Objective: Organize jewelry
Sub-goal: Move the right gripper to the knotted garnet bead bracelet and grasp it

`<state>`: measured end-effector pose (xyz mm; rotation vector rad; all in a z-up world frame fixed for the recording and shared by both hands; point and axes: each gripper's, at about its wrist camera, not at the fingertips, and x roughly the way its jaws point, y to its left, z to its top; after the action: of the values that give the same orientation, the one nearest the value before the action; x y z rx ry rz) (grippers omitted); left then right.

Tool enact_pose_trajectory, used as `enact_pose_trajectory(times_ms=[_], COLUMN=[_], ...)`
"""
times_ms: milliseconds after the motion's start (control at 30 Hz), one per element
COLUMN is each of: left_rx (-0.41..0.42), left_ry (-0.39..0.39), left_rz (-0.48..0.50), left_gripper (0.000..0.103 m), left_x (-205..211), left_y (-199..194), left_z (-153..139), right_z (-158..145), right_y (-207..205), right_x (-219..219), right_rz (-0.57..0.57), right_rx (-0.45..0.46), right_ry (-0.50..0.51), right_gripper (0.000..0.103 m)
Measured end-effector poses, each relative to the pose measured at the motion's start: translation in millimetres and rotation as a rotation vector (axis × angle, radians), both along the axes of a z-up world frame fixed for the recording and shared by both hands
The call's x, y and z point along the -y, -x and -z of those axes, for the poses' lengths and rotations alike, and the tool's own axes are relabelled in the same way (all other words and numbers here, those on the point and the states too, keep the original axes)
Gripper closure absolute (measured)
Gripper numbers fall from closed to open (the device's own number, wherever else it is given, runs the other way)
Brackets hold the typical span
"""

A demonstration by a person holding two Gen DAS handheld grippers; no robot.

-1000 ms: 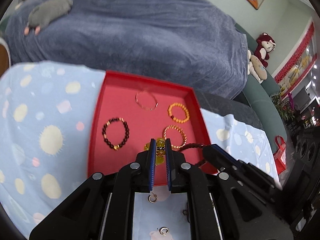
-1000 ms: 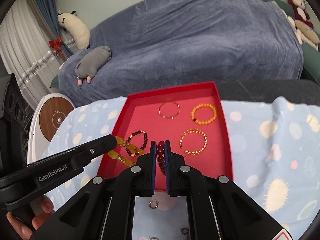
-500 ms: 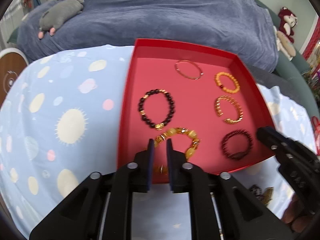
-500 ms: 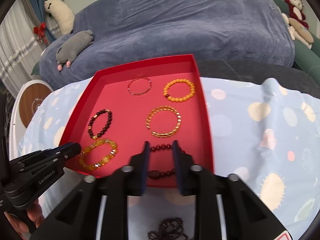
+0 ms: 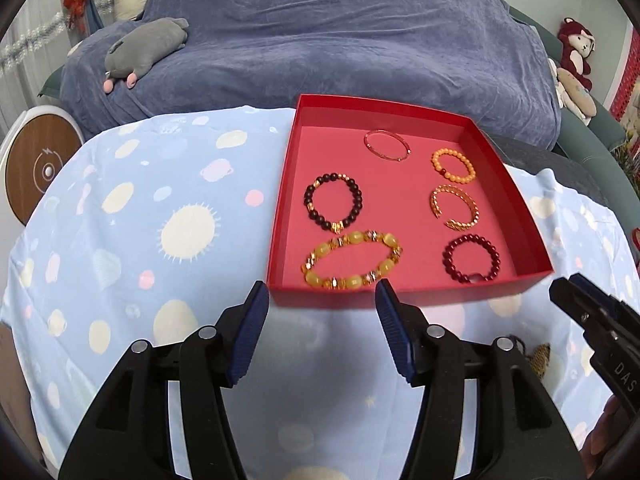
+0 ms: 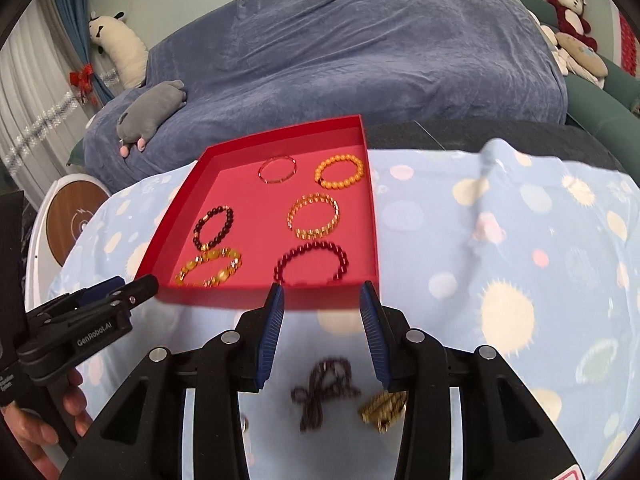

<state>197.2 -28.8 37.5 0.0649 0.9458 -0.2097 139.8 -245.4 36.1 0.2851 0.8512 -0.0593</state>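
Both grippers are spread wide and hold nothing: the left gripper (image 5: 320,296) and right gripper (image 6: 322,294) sit at lower centre, just short of the shallow red cardboard tray (image 5: 400,300). Six bracelets lie inside it, the yellow beaded bracelet (image 5: 352,260) and dark red beaded bracelet (image 6: 311,266) nearest its front wall.

Six bracelets (image 5: 353,265) lie in tray (image 5: 524,216) on desk (image 5: 140,240); necklace (image 6: 324,388) before tray; sofa (image 5: 320,40) behind.

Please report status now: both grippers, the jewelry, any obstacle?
Left gripper, right gripper open, empty. Six bracelets in red tray. Dark necklace on cloth. No obstacle.
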Motion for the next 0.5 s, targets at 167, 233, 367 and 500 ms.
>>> enact_pose_trajectory(times_ms=[167,233,367,500], left_rx=[-0.004,-0.011,-0.031,-0.049], left_ry=[0.004,0.004,0.012,0.021], left_rz=[0.005,0.009,0.005,-0.003], left_gripper=[0.05,0.05,0.049,0.049], left_x=[-2,-2,-3,-6], left_y=[21,29,43,54], left_z=[0,3,10,16], right_z=[9,14,25,34], right_y=[24,31,43,46], right_x=[-3,-5,-9,-15], right_rz=[-0.003,-0.006,-0.012,-0.023], right_rx=[-0.023,-0.037,-0.063,-0.083], right_ry=[0.004,0.005,-0.005,-0.003], right_gripper=[0.065,0.065,0.065,0.065])
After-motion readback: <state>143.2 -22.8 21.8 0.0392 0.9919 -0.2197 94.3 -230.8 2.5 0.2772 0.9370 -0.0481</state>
